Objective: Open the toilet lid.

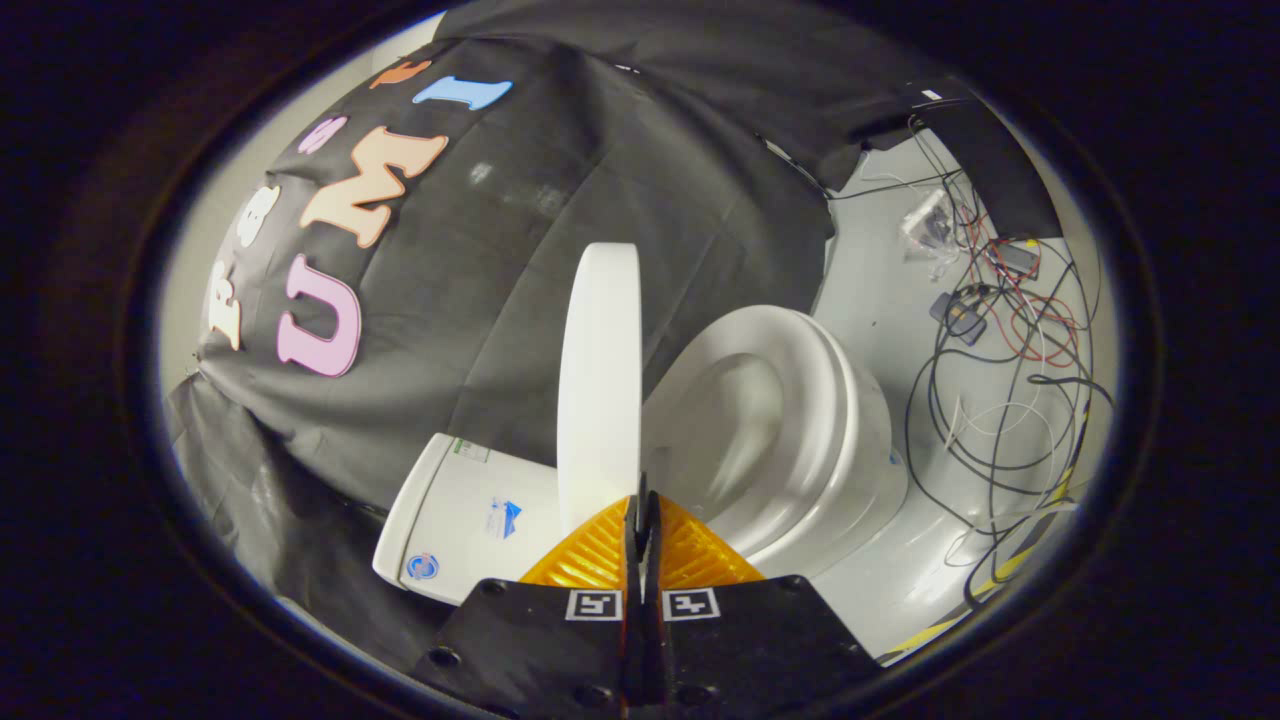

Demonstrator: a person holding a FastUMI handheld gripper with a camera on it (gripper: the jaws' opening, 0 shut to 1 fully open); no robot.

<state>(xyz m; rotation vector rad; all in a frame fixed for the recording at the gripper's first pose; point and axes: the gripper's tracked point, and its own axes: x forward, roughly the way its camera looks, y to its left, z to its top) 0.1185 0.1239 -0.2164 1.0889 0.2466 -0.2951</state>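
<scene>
Lid raised edge-on just ahead of my tongs, between tank and bowl. Tongs closed, tips together at its lower rim; actual pinch unclear. Looks stiff, smooth, likely slippery plastic; best held at the free rim.

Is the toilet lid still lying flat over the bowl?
No. The lid stands raised on edge just ahead of the shut tongs, and the bowl is uncovered.

No readable text; stickers on toilet tank too small to read.
</scene>
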